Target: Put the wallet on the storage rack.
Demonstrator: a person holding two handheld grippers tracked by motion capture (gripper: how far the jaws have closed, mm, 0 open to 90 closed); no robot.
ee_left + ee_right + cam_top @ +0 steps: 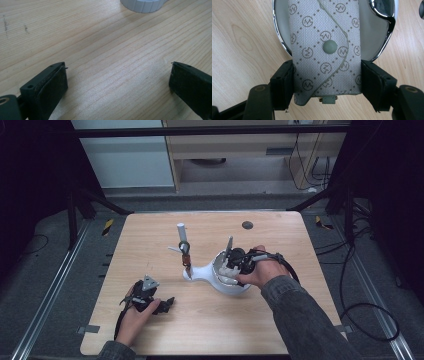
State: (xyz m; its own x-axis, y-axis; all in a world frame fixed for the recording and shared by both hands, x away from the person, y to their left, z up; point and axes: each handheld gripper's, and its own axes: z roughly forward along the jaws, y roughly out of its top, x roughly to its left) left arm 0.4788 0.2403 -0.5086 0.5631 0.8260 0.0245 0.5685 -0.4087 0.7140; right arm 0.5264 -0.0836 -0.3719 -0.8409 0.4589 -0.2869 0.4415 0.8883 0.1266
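1. The right tool [327, 82] clamps a grey patterned pouch [324, 50] between its jaws, over a white chrome-rimmed dish [377, 42].
2. In the high view, that dish [227, 282] sits mid-desk beside an upright white stand [181, 237].
3. The left tool [117, 82] rests low on the wooden desk [100, 45], jaws wide apart, holding nothing.

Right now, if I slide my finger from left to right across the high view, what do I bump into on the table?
Left tongs resting open on the wooden table → upright white post with a ring hanging on it → white dish → right tongs, shut on a patterned grey pouch.
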